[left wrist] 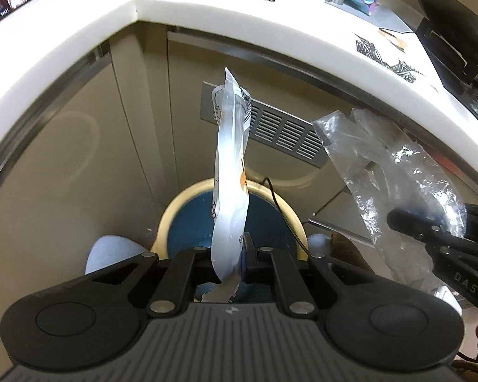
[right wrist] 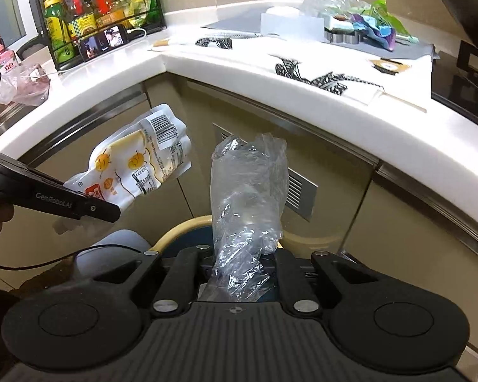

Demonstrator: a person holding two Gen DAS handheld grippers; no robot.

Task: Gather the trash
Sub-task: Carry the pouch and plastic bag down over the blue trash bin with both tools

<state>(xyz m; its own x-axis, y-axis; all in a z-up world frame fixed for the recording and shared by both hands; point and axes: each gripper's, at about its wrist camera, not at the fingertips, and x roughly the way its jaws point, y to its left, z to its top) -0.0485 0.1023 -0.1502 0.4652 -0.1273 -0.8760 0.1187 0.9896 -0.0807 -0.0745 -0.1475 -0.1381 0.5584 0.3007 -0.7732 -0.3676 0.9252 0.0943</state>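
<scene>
Plastic trash is hanging in both claws: the left gripper (left wrist: 229,254) is pinching a white pouch (left wrist: 231,172), the right gripper (right wrist: 239,261) a clear bag (right wrist: 248,197). Both pieces are standing lengthwise directly above the bin (left wrist: 188,222), the pouch more squarely over its mouth.

left gripper (left wrist: 229,264): black plastic, twin linkage arms w/ silver pivot pins, round pads at 4 & 8 o'clock, ribbed grey deck w/ small target mark
right gripper (right wrist: 239,267): same build; seen from left cam, "DAS" lettering
finger (right wrist: 92,207): black, "GenRobot.AI" print, one screw
cable (right wrist: 63,254): thin, black
</scene>
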